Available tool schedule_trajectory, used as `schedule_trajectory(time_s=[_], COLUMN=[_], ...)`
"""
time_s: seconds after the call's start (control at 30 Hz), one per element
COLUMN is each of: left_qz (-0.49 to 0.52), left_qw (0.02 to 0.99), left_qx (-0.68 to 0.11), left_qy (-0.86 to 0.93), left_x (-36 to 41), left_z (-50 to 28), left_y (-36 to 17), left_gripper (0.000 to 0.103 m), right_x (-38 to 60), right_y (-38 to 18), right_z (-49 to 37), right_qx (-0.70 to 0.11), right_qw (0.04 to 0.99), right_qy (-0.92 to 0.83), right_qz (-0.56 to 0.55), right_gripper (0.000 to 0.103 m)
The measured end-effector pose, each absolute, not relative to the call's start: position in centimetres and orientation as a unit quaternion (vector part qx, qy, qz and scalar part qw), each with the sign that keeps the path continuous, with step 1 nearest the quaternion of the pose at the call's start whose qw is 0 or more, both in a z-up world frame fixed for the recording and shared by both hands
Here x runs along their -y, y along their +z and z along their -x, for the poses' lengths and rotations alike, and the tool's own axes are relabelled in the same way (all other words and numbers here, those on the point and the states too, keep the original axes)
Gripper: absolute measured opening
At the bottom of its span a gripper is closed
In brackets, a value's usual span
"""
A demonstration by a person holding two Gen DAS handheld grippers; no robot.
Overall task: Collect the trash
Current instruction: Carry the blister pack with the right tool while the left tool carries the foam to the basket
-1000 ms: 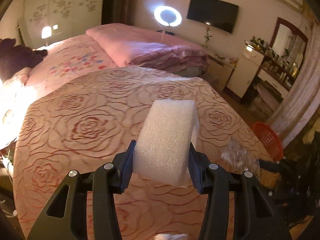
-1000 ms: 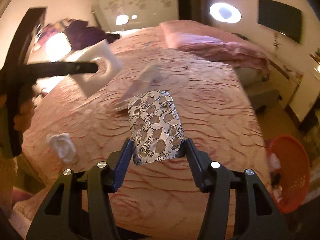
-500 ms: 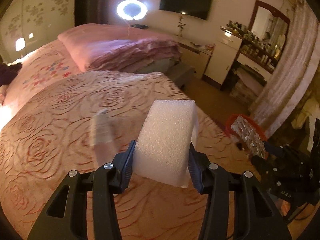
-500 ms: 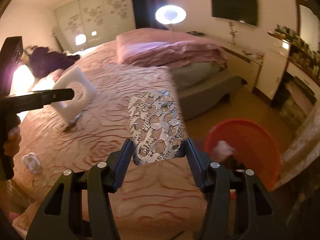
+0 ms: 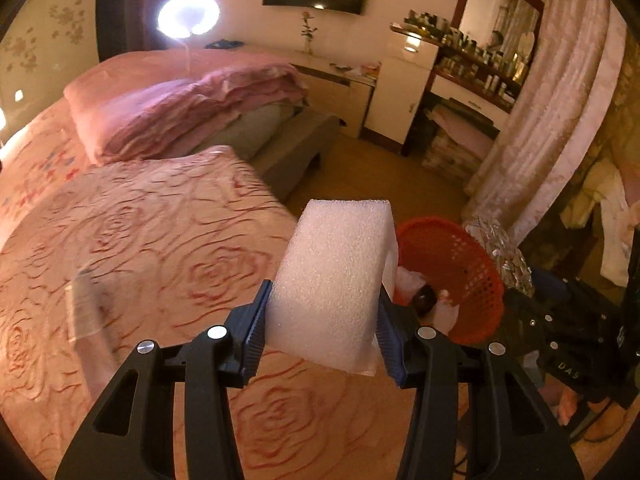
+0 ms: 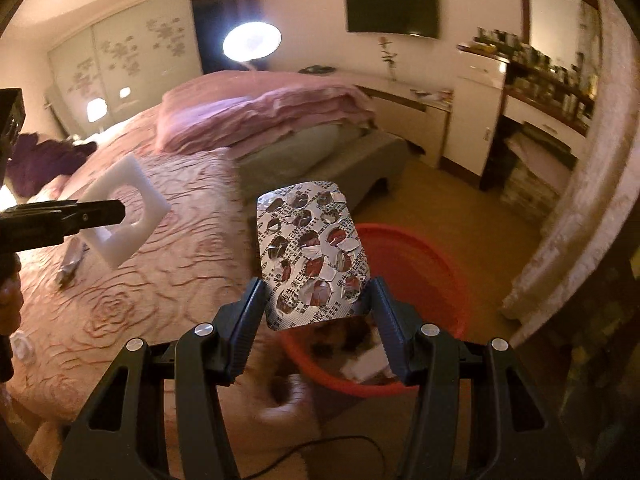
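**Both loads held; basket off the bed's corner**

I have the left hand-held gripper (image 5: 324, 332) clamped on a foam block (image 5: 332, 280) and the right hand-held gripper (image 6: 318, 312) clamped on an empty pill sheet (image 6: 314, 252). The red basket (image 6: 416, 264) stands on the floor past the bed's (image 5: 140, 240) corner, nearer the right one.
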State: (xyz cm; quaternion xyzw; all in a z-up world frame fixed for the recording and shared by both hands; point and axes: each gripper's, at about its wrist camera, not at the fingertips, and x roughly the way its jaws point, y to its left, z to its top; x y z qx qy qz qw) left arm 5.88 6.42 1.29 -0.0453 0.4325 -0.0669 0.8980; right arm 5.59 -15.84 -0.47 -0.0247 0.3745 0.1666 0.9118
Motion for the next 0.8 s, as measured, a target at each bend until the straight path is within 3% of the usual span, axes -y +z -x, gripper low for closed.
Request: schedule_trajectory(time_s=[0.8], left_qz=[-0.048], left_qw=[0.857], left_qx=[-0.493], left_qy=[-0.142], left_x=[6.5], left_z=[-13.6], left_y=[-5.0], left_gripper=[0.046], right_x=[23.1], right_y=[-7.7], right_z=[-9.5], right_qx=[-0.434], right_qw=[0.897], right_qy=[0.079], right_qz=[-0.027], right_gripper=[0.054])
